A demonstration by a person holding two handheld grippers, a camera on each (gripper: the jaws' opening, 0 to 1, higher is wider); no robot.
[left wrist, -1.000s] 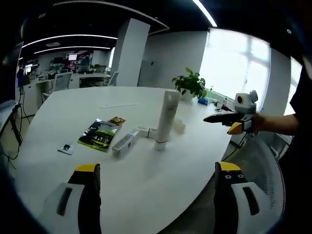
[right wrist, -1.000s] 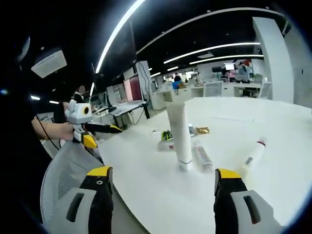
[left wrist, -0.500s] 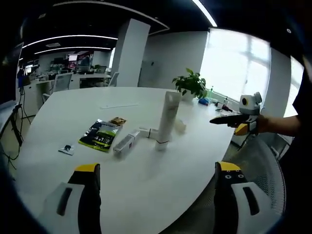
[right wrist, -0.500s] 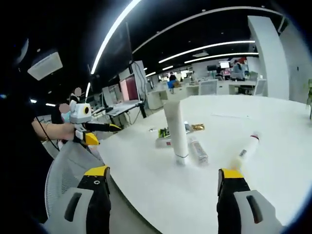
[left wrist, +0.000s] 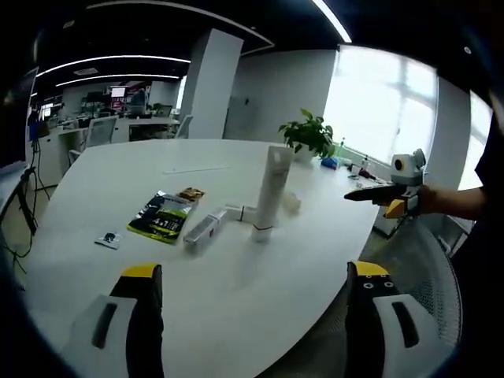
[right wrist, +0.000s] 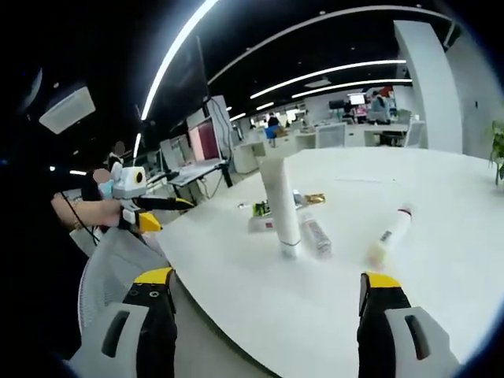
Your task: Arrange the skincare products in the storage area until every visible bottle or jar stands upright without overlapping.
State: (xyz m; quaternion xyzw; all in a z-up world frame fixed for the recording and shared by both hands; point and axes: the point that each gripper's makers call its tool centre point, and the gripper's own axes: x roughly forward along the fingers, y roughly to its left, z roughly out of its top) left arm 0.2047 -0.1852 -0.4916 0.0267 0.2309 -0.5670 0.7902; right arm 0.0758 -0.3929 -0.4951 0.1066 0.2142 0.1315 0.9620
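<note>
No label legible. 1 white tube (left wrist: 268, 192) stands upright on table (left wrist: 236, 307), well beyond both grippers' spread, empty jaws.

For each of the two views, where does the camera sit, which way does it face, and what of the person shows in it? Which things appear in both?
Left gripper view: rides on the left gripper, facing across the white table toward the windows; the right gripper and a dark sleeve show at right.
Right gripper view: rides on the right gripper, facing across the table toward the office desks; the left gripper and a hand show at left.
Shared: the upright white tube, the products lying beside it, and the green packet.
</note>
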